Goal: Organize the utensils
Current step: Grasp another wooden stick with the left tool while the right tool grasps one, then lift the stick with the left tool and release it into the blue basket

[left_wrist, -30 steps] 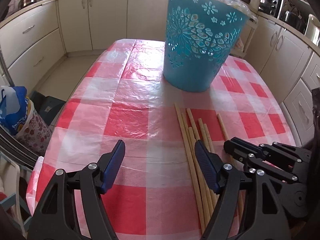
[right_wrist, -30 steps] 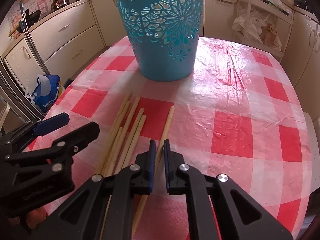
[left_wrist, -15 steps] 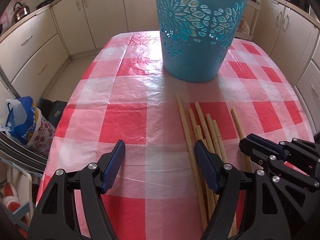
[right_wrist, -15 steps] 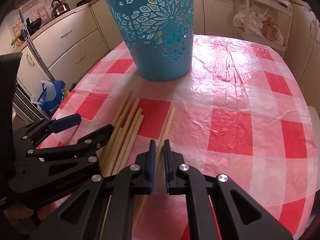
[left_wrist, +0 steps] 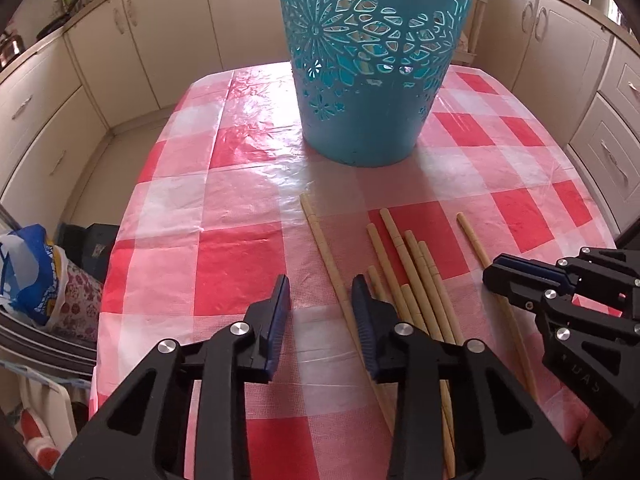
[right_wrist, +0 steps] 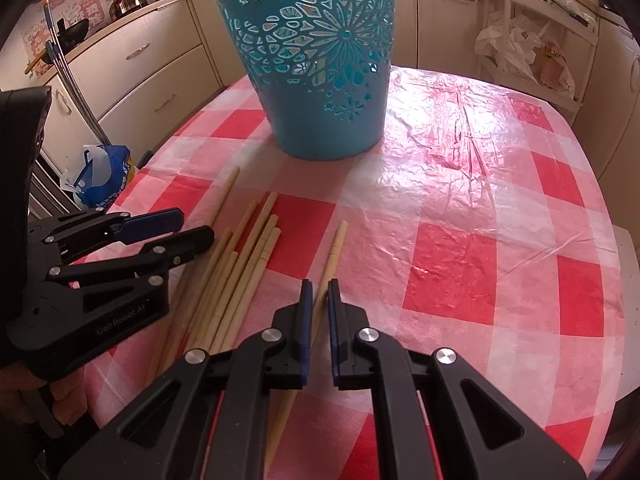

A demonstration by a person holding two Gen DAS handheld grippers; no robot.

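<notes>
Several wooden chopsticks (left_wrist: 404,264) lie on the red-and-white checked tablecloth (left_wrist: 224,264), in front of a tall teal cut-out basket (left_wrist: 372,60). My left gripper (left_wrist: 320,300) is open and empty, low over the leftmost chopstick (left_wrist: 324,244). My right gripper (right_wrist: 318,300) has its jaws nearly closed around a lone chopstick (right_wrist: 334,252) that lies apart to the right of the bundle (right_wrist: 240,264); the stick still rests on the cloth. The basket (right_wrist: 320,60) stands behind. Each gripper shows in the other's view, the right (left_wrist: 520,276) and the left (right_wrist: 176,228).
Cream kitchen cabinets (left_wrist: 80,92) surround the table. A blue plastic bag (left_wrist: 28,272) sits on the floor to the left of the table. A shelf with bags (right_wrist: 524,48) stands at the back right. The table edge (right_wrist: 616,320) is close on the right.
Both grippers have moved forward and lower towards the chopsticks and basket. The left gripper's jaws have narrowed somewhat. The right gripper's jaws stay nearly closed around the lone chopstick.
</notes>
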